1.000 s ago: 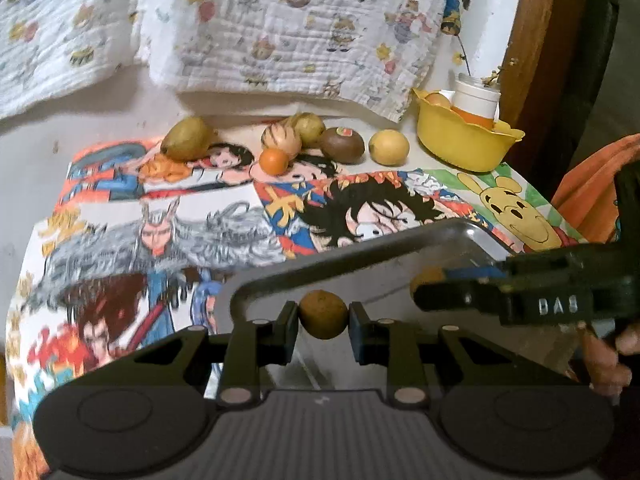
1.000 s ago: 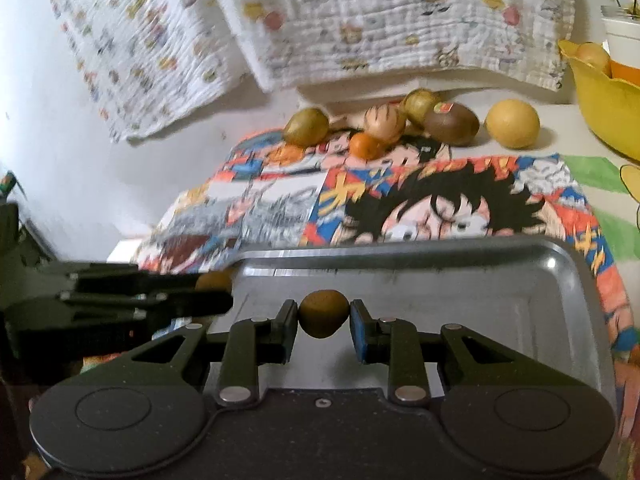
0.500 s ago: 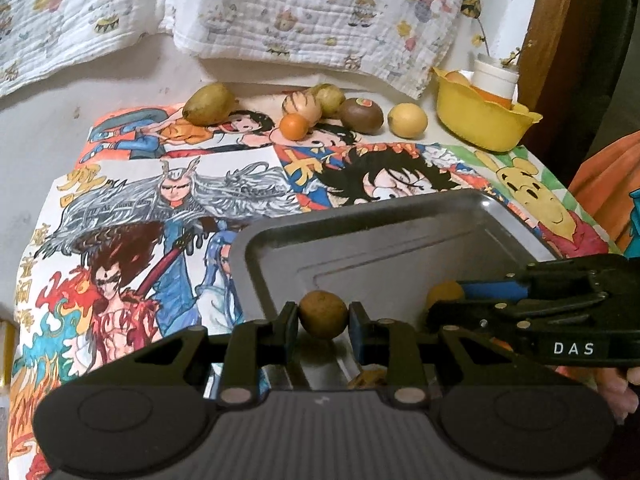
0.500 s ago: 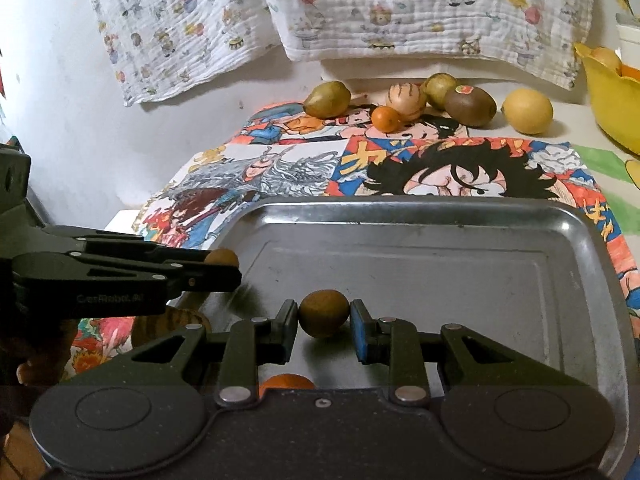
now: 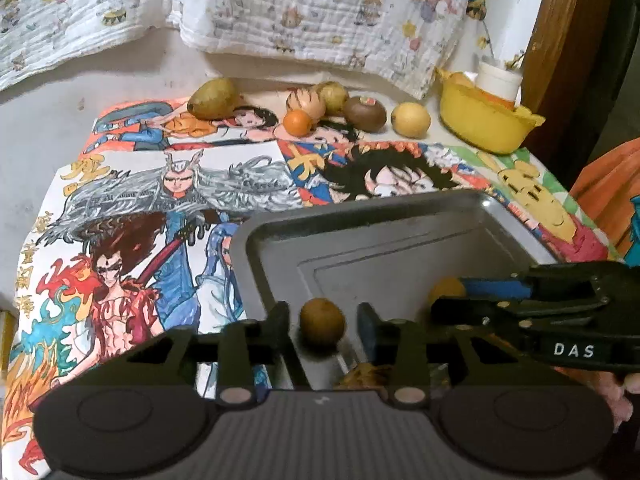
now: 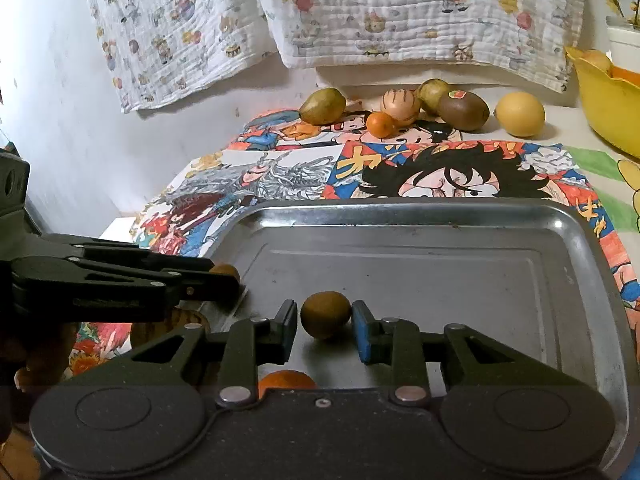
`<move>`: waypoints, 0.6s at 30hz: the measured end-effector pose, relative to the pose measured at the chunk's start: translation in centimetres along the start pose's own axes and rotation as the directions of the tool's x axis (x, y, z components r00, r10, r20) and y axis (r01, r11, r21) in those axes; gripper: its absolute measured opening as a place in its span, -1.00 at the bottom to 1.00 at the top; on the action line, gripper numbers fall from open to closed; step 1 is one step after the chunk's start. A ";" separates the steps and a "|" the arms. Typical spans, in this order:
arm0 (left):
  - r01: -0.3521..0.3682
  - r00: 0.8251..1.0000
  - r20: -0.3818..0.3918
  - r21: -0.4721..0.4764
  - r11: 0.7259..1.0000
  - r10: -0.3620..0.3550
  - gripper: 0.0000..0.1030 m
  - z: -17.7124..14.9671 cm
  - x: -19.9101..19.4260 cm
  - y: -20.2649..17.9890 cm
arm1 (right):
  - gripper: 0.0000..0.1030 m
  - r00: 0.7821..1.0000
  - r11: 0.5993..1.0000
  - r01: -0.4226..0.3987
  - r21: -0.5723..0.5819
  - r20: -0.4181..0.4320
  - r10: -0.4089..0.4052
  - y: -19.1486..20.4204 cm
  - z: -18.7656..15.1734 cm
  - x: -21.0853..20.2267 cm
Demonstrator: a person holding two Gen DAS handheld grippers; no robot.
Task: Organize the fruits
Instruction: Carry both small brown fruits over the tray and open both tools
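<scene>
The left gripper point(image 5: 323, 322) sits low in the left wrist view, over the near left corner of a metal tray point(image 5: 400, 216). Its fingers point(image 5: 280, 320) have just been opening and stand apart, with a small brown fruit point(image 5: 322, 321) between them and a clear gap on either side. In the right wrist view this gripper reaches in from the left edge of the frame.

The right gripper point(image 6: 325, 318) hangs over the near part of the same tray. Its fingers point(image 6: 362, 332) have just been opening a little as well; a second small brown fruit point(image 6: 326, 314) lies between them on the tray floor, with a thin gap at the left pad, while the right pad is so close that I cannot tell if it touches. An orange fruit point(image 6: 286, 380) peeks out just under this gripper's body.

The tray rests on a worktop covered with a cartoon-print cloth point(image 6: 440, 168). Along the far edge of the cloth, in the upper middle of the frame, stand a green pear point(image 6: 322, 105), a small orange point(image 6: 380, 124), a striped round fruit point(image 6: 400, 104), a kiwi point(image 6: 463, 110) and a lemon point(image 6: 520, 114). A yellow bowl point(image 6: 608, 108) sits at the upper right.
</scene>
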State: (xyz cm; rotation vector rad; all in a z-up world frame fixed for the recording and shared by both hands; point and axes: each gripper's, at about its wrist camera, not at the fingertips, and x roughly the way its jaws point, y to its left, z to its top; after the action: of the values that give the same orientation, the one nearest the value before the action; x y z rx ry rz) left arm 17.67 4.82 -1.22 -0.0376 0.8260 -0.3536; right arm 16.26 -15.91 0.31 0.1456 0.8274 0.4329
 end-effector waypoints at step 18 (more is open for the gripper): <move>-0.104 0.989 0.109 0.023 0.994 0.101 0.86 -2.5 -6.4 -0.4 | 0.78 0.997 0.993 -0.024 -0.115 0.070 0.032 1.7 -1.5 -5.0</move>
State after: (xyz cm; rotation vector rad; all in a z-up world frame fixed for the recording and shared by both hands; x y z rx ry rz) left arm 11.75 6.75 1.67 0.0122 0.7132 -0.2640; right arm 11.59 -16.53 3.20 0.0667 0.7288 0.4970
